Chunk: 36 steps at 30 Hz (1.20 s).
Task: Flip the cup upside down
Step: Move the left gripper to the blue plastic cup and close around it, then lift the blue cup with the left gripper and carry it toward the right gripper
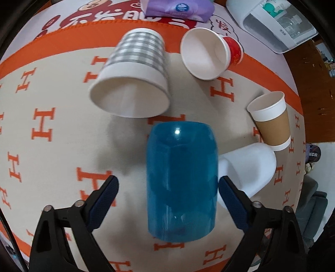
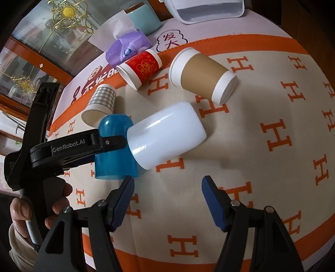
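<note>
The blue cup (image 1: pixel 181 180) stands upside down on the surface (image 1: pixel 62 146), with its closed bottom on top and its open rim on the cloth with orange H letters. In the left wrist view it sits between the two fingers of the left gripper (image 1: pixel 168 189). The jaws are spread wide. The right finger is very near the side of the cup; I cannot tell if it touches. The left finger is clearly apart from it, so the cup is not pinched.

In the right wrist view the left gripper (image 2: pixel 117 142) reaches from the left side, and one black finger crosses in front of the blue cup (image 2: pixel 114 150) at about half its height. A hand (image 2: pixel 41 207) holds the handle of this gripper.

The right gripper (image 2: pixel 168 188) is also spread open and holds nothing. It hovers over the cloth, in front of the white cup (image 2: pixel 167 135). The blue cup is to the left of its left finger, outside the jaws.

The white cup lies on its side, just beside the blue cup on its right. A checked paper cup (image 1: pixel 134 73), a red paper cup (image 1: pixel 211 52) and a brown paper cup (image 1: pixel 272 120) also lie tipped over further back. A purple tissue pack (image 1: pixel 178 8) is at the far edge.
</note>
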Motion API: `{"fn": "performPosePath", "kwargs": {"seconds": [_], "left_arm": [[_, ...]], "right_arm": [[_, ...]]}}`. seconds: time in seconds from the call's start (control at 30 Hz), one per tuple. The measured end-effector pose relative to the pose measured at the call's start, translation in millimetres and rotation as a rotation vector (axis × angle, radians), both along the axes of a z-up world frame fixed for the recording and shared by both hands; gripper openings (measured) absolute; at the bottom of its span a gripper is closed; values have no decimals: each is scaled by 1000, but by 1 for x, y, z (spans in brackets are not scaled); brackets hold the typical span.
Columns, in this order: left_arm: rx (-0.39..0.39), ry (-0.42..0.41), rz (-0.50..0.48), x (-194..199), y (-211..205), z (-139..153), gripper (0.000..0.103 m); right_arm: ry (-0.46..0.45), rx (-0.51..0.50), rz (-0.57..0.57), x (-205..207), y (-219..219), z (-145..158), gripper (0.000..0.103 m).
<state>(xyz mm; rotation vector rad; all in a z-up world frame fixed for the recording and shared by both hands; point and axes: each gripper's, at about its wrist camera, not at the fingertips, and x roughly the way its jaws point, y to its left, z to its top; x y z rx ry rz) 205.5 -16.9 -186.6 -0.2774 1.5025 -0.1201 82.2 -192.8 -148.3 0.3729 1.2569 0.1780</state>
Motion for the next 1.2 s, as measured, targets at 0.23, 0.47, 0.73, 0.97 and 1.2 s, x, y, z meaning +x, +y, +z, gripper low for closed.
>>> {"fn": "performPosePath", "kwargs": {"seconds": [0.23, 0.47, 0.73, 0.97, 1.2], "left_arm": [[-37, -24, -14, 1, -7, -10, 64], [4, -82, -32, -27, -3, 24, 64], [13, -124, -66, -83, 15, 63, 64], [20, -68, -91, -149, 38, 56, 64], [17, -21, -119, -184, 32, 30, 64]], "right_arm": [[-2, 0, 4, -4, -3, 0, 67], [-39, -16, 10, -15, 1, 11, 67], [-78, -40, 18, -37, 15, 25, 67], [-67, -48, 13, -65, 26, 21, 67], [-13, -63, 16, -86, 37, 8, 67]]}}
